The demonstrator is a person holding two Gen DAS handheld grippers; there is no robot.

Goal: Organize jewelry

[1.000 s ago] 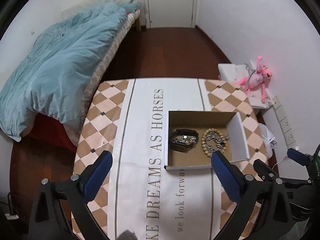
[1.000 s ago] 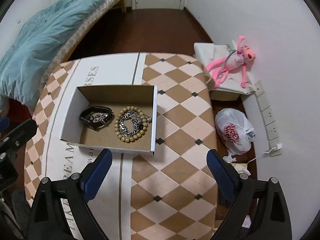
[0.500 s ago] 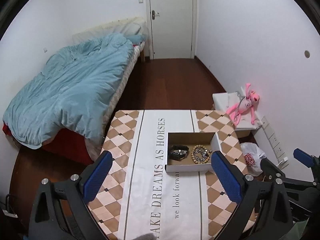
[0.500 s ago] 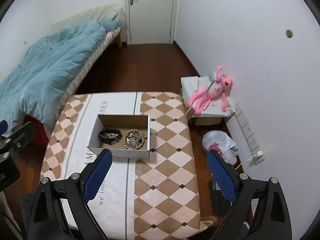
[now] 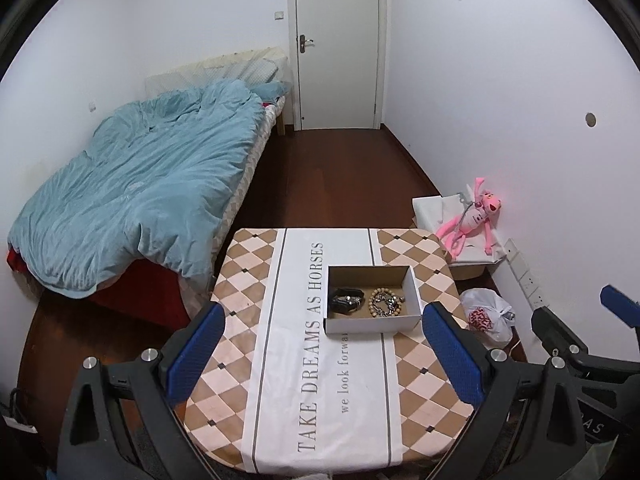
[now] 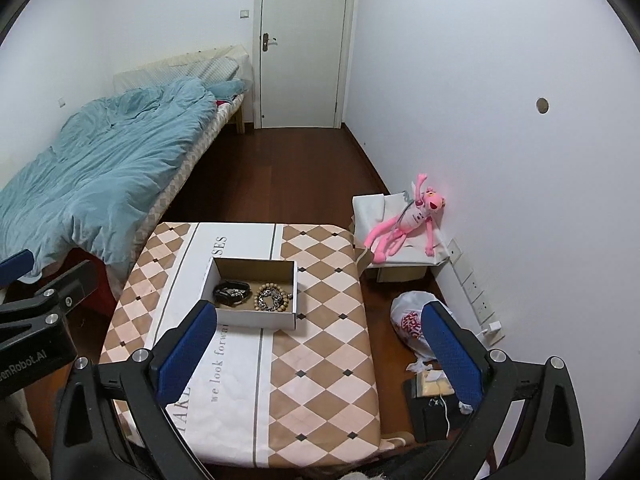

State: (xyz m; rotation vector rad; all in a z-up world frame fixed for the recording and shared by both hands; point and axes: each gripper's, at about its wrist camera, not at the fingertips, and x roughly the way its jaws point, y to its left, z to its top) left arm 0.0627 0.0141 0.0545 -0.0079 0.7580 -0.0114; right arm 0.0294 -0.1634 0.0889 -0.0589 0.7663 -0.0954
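Note:
A white cardboard box [image 5: 372, 325] with a brown inside stands on the checked table [image 5: 240, 280]; it also shows in the right wrist view [image 6: 256, 319]. In it lie a black watch or bracelet [image 5: 346, 303] on the left and a wooden bead bracelet with a silver chain [image 5: 385, 306] on the right. They also show in the right wrist view, the black one [image 6: 232, 293] and the beaded one [image 6: 274, 302]. My left gripper [image 5: 324, 356] is open and empty, high above the table's near side. My right gripper [image 6: 316, 354] is open and empty, high above the table's right part.
A bed with a blue quilt [image 5: 140, 192] stands left of the table. A pink plush toy [image 6: 404, 220] lies on a white box by the right wall. A white plastic bag [image 6: 408, 320] and clutter lie on the floor right of the table. A shut door [image 5: 338, 44] is at the back.
Both grippers have pulled up and back from the box, which now looks much smaller. Both stayed open and empty. The jewelry in the box has not moved.

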